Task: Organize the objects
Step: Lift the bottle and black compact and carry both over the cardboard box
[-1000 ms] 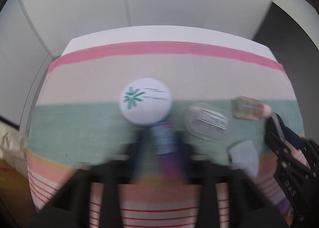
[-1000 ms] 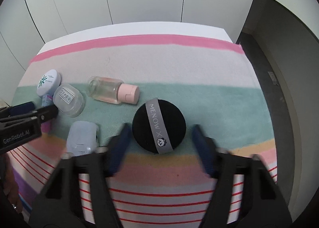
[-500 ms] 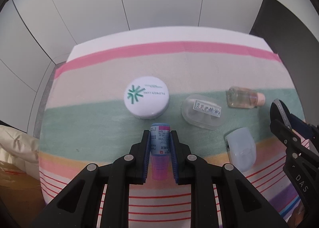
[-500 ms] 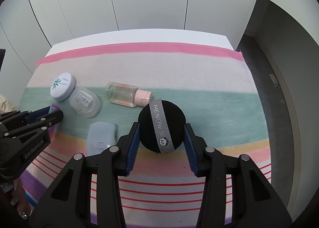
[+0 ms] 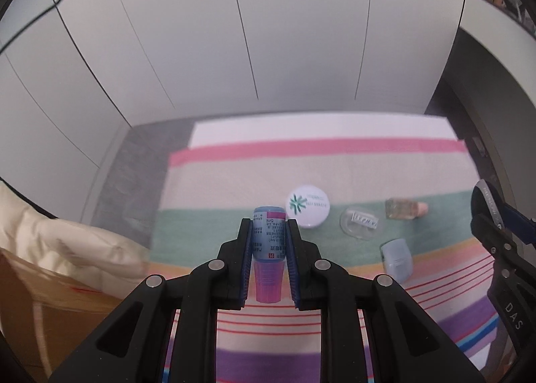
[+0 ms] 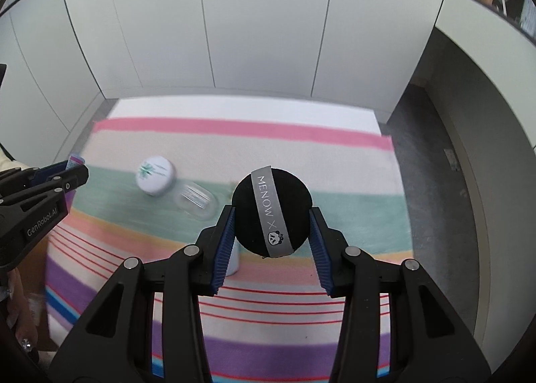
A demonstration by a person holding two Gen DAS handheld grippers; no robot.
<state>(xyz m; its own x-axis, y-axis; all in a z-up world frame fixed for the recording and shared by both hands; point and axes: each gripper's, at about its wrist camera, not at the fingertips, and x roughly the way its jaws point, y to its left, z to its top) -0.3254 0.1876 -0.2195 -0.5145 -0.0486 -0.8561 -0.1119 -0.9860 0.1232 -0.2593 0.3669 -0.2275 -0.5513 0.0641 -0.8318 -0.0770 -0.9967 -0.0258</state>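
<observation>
My left gripper (image 5: pixel 268 232) is shut on a small blue bottle with a pink cap (image 5: pixel 268 249) and holds it above the striped cloth (image 5: pixel 351 168). My right gripper (image 6: pixel 272 219) is shut on a round black puff with a grey MENOW band (image 6: pixel 272 212), lifted off the cloth (image 6: pixel 335 282). On the cloth lie a white round compact with a green logo (image 5: pixel 308 205), a clear round case (image 5: pixel 361 224), a clear bottle with a pink cap (image 5: pixel 405 209) and a pale blue case (image 5: pixel 397 259). The compact (image 6: pixel 155 175) and clear case (image 6: pixel 196 200) also show in the right wrist view.
White panelled walls stand behind the table. A cream cushion (image 5: pixel 67 249) and a brown box (image 5: pixel 50 309) sit left of the table. The left gripper (image 6: pixel 40 195) shows at the left of the right wrist view, and the right gripper (image 5: pixel 495 225) at the right of the left wrist view.
Both grippers closed on their objects and lifted them up and back from the cloth. The table items now look smaller and farther away.
</observation>
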